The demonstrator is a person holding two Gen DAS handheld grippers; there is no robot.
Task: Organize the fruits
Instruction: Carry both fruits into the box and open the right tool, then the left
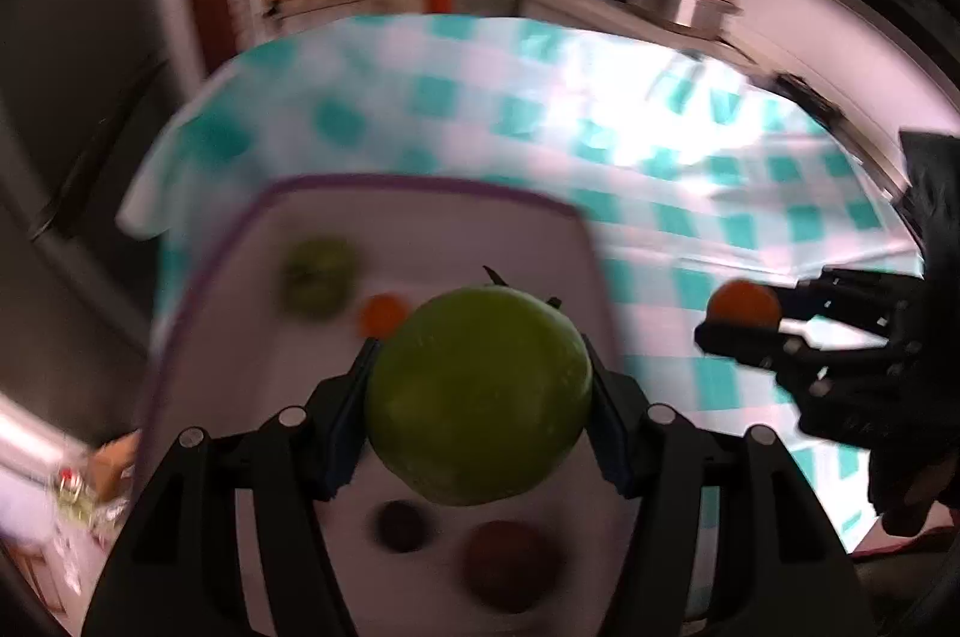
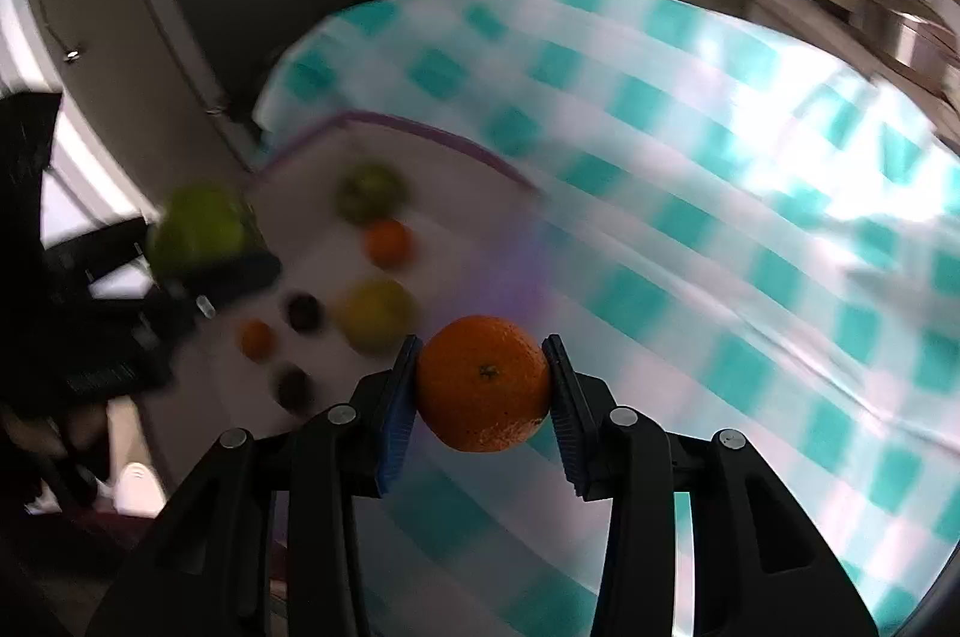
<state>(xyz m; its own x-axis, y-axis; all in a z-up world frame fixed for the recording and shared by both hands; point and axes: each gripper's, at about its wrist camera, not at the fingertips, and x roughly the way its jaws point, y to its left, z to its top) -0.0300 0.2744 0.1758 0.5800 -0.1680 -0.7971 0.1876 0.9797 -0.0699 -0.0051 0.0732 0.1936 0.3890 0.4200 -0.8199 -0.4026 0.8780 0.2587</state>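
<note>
The left claw (image 1: 480,385) has its two pads pressed on the sides of a green apple (image 1: 480,397), stem upward, held clear of the surface. The right claw (image 2: 485,388) is closed tight on a small orange (image 2: 485,382), which fills the gap between its blue-edged pads and also hangs in the air.

The apple hangs directly over the white tray (image 1: 420,229) with the purple rim, so the left hand is the nearer one — a drop onto the tray looks to be straight down for it. The orange hangs over the checked tablecloth (image 2: 720,217) just beside the tray's right edge, so the tray lies to the left of the right claw, and that hand would have to travel sideways to reach it. Both fruits are round, so neither has a long axis to mind.

Already on the tray, in the right wrist view: a green fruit (image 2: 369,190) at the far end, an orange one (image 2: 389,241) next to it, a yellow-green fruit (image 2: 375,313), two small dark fruits (image 2: 303,310) (image 2: 293,385) and another small orange one (image 2: 257,337). Blur hides what kinds they are.

In my judgement the crowding is the trouble — the dark fruits lie right under the apple, so a free spot must be found, and the two claws are near each other over the tray's right edge.
</note>
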